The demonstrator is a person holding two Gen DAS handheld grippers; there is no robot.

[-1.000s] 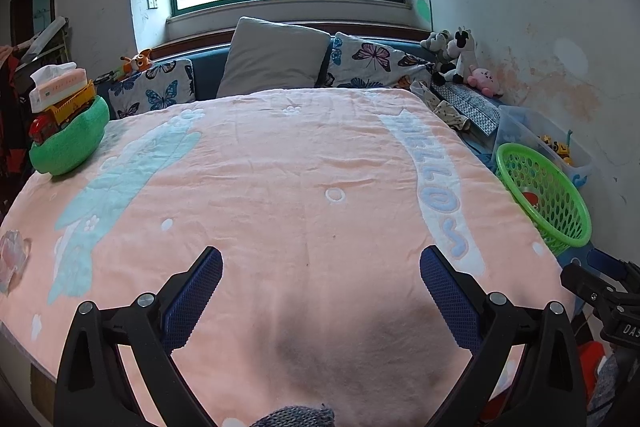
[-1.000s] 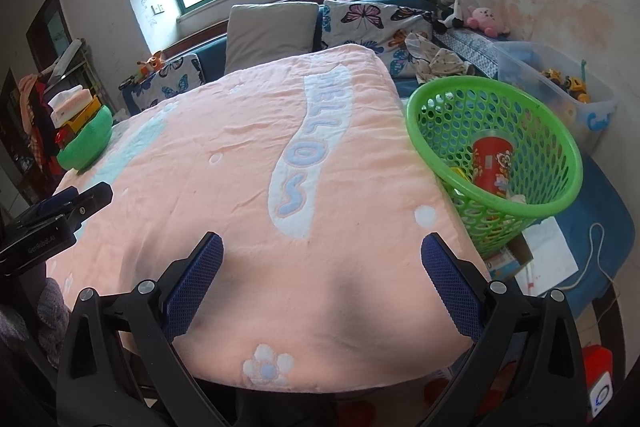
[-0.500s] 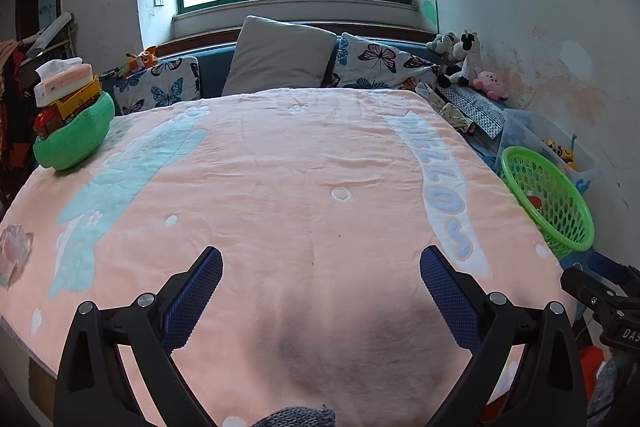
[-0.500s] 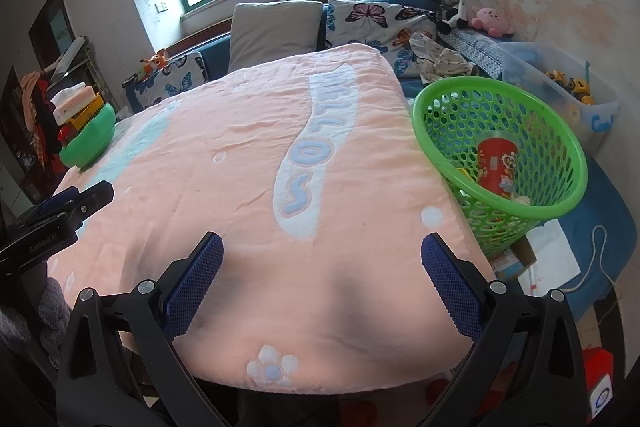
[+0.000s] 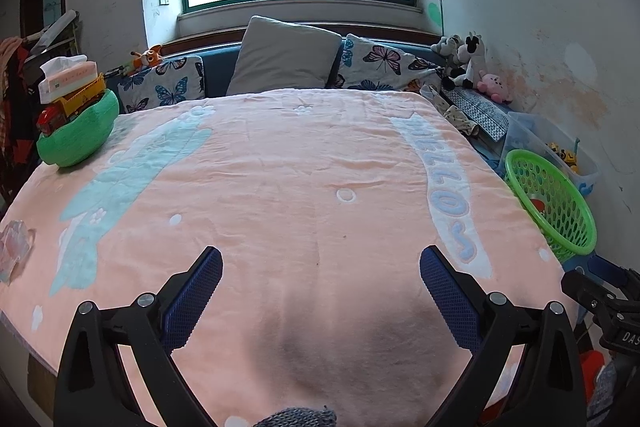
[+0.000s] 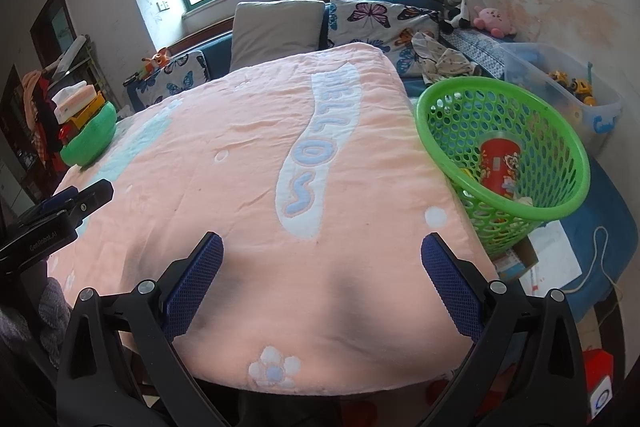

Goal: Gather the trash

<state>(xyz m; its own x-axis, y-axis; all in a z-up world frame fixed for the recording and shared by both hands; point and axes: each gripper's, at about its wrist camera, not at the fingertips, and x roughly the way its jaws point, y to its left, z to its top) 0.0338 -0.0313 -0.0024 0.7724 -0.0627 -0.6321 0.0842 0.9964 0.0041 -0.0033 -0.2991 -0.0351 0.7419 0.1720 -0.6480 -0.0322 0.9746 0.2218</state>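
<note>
A green mesh basket (image 6: 560, 131) stands beside the bed's right edge with a red can (image 6: 498, 163) and other scraps inside; it also shows in the left wrist view (image 5: 548, 203). A crumpled pale wrapper (image 5: 14, 249) lies on the pink blanket (image 5: 300, 187) at the far left edge. My left gripper (image 5: 320, 267) is open and empty above the blanket's near end. My right gripper (image 6: 322, 255) is open and empty above the blanket's near right corner, left of the basket.
A green plush bowl (image 5: 76, 139) with a toy truck and tissue box sits at the blanket's far left. Pillows (image 5: 284, 57) and plush toys (image 5: 464, 61) line the back. A clear toy bin (image 6: 560, 87) stands behind the basket. Papers and a cord (image 6: 560, 259) lie on the floor.
Both grippers have drawn back and risen slightly, so the bed looks farther off. The jaws stay open and empty.
</note>
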